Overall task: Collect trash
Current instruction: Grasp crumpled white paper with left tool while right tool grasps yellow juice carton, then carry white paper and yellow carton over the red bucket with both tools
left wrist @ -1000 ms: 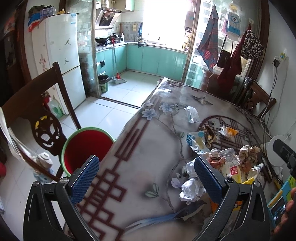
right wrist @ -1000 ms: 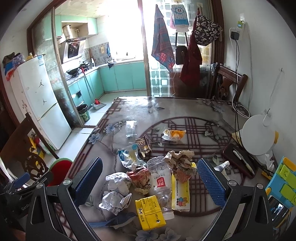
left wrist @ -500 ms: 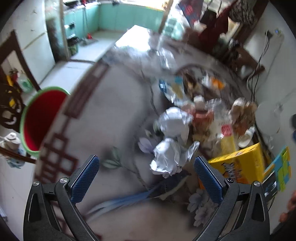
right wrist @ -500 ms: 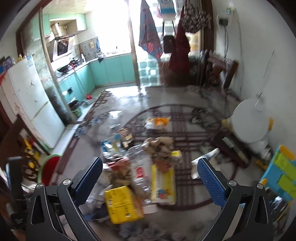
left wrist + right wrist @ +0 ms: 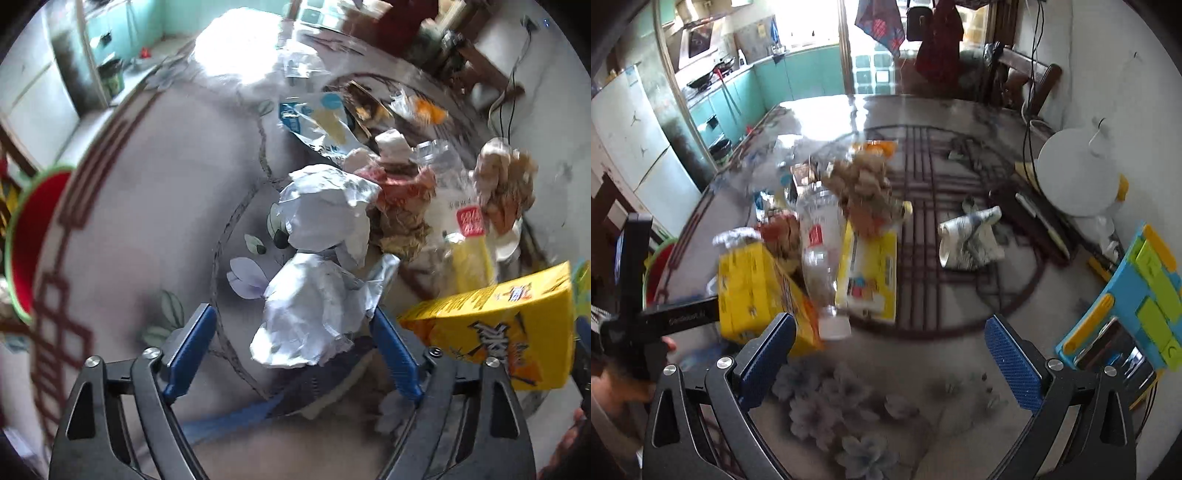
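My left gripper (image 5: 291,349) is spread wide, and a crumpled ball of white paper (image 5: 310,314) sits between its ribbed blue pads (image 5: 190,345), nearer the right one, with bare space on the left. The wad is creased and matte, its long axis running toward 12 o'clock, where a second crumpled white sheet (image 5: 327,208) touches it. At 3 o'clock of the wad a glossy yellow carton (image 5: 495,332) lies tilted. At 9 o'clock, off the table (image 5: 140,192) edge, is the red bin (image 5: 27,236) with its green rim.

My right gripper (image 5: 890,354) is also wide open over the flower-printed tablecloth, holding nothing. A clear plastic bottle (image 5: 822,254) (blurred) lies toward 11 o'clock, white cap toward my fingers, neck along 6–12, beside a flat yellow packet (image 5: 870,273)
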The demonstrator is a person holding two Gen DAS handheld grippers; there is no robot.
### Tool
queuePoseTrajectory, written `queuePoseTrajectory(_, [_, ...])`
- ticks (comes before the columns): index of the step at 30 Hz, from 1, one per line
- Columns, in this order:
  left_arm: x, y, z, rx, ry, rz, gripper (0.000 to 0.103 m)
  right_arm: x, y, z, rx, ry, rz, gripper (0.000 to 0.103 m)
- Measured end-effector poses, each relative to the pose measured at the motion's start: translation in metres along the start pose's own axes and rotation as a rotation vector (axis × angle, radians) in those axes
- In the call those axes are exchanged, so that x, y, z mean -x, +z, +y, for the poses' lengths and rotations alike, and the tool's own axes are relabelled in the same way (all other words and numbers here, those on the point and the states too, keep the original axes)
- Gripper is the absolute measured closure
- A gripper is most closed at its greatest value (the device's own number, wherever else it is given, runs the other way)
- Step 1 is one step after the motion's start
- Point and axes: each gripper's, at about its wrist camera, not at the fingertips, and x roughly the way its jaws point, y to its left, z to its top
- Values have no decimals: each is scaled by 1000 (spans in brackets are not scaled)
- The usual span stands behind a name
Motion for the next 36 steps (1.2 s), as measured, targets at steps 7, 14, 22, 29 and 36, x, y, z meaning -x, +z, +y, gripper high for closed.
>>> queuePoseTrajectory(7, [-3,2,-2,-23,-36,-2,59,-6,0,20,59,37,120,1])
queuePoseTrajectory(14, [37,2,11,-32,-59,-98,60,-7,-13,35,63,156,123,1])
queuePoseTrajectory(22, [58,-8,28,-20,-22,-134,59,-20,0,49,57,204,70,42])
queuePoseTrajectory(29, [67,-12,47,48,-6,-144,59,-25,8,60,95,252,60,68])
queuePoseTrajectory(36, [86,-15,67,104,31,-184,59,1,22,60,82,310,-23,68])
